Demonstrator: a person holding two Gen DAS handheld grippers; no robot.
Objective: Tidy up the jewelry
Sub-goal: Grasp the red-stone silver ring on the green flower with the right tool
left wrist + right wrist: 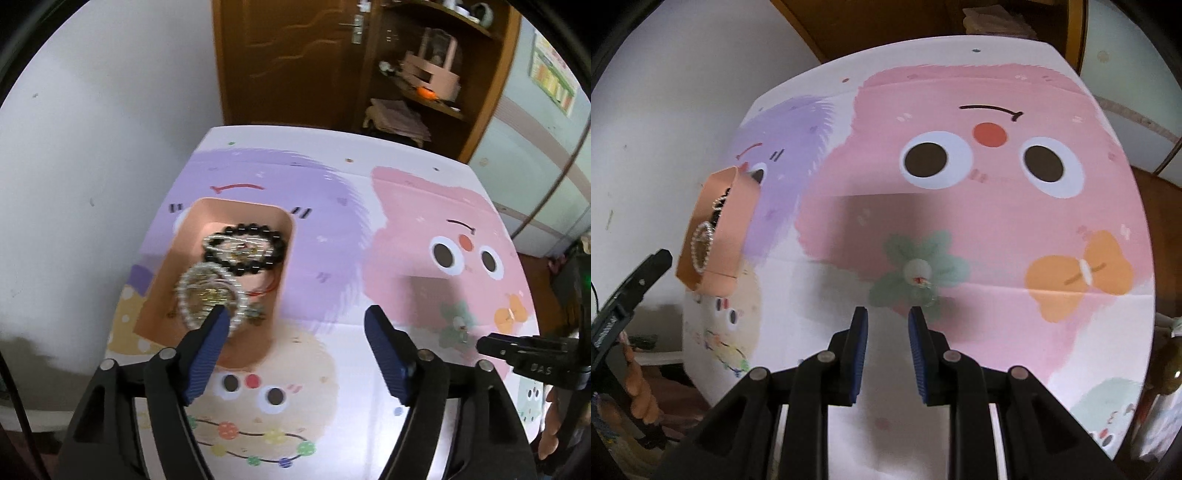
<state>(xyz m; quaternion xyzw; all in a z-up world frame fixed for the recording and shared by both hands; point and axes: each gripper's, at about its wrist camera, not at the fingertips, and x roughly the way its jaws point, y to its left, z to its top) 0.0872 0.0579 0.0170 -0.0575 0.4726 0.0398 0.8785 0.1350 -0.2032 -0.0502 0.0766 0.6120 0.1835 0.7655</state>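
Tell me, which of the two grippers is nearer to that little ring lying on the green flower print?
Right. The right gripper hovers just short of the ring, jaws slightly apart and empty. The left gripper is open, off to the side by the peach tray of bracelets.

White wall (92,129), brown wooden door (288,62), cluttered wooden shelves (436,96) behind.

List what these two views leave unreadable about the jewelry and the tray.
- Pearl bracelet, left wrist view: motion-blurred, and the left gripper finger covers its near edge.
- Tray contents, right wrist view: mostly hidden behind its wall.
- Small piece ahead of the right gripper, on the table: too small and blurred to identify.
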